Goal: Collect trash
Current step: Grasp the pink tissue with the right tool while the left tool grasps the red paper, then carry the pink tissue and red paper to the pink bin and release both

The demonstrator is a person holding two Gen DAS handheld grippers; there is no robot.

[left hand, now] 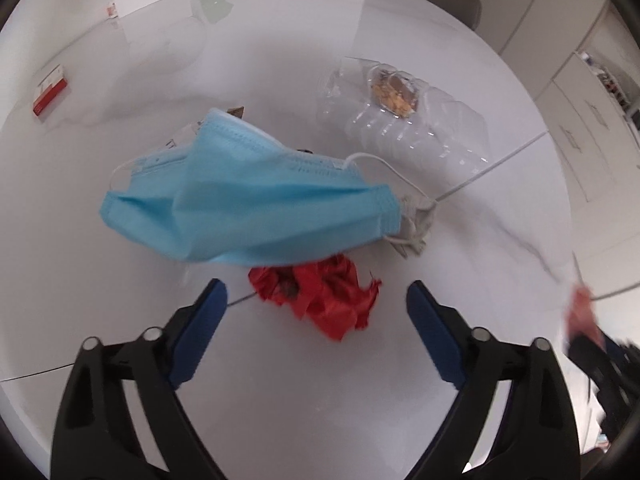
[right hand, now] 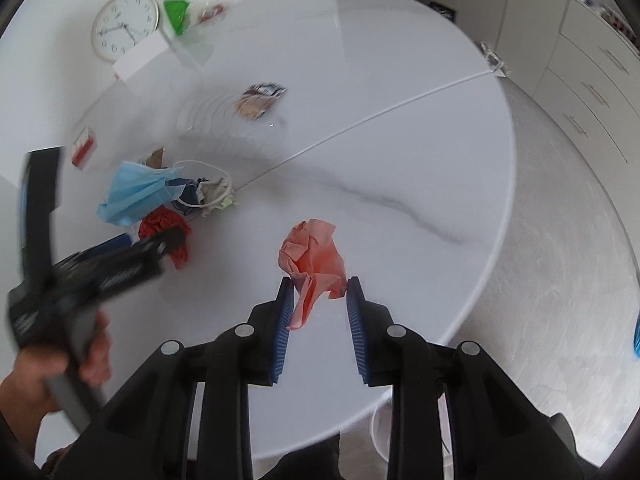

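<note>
White marble counter point(right hand: 400, 152), round and glossy, fills both of our views, with pale cabinets point(right hand: 592, 80) behind it and a grey floor beyond its edge.

Our right hand-held gripper point(right hand: 320, 286) is pinching a crumpled pink paper point(right hand: 314, 254): its blue pads press on the lower, twisted part, and the bulk of the paper bulges out past the fingertips. We cannot tell whether the paper touches the counter.

Our left hand-held gripper point(left hand: 316, 292) points steeply down with its jaws spread wide and nothing pressed between them. A crumpled red wrapper point(left hand: 320, 300) lies on the counter between the two fingertips, nearer their far end, touching neither pad. Just past it lies a blue face mask point(left hand: 248, 200), overlapping the wrapper's far edge, with its white ear loop and some grey scraps point(left hand: 414, 220) at the right end. Farther off sits a clear plastic tray point(left hand: 400, 120) with a brown snack wrapper point(left hand: 394, 94) in it.

Near the counter's far rim we see a white clock point(right hand: 124, 24), a white box point(right hand: 140, 58) and a green packet point(right hand: 176, 14); a small red and white box point(right hand: 83, 148) lies to the left.
</note>
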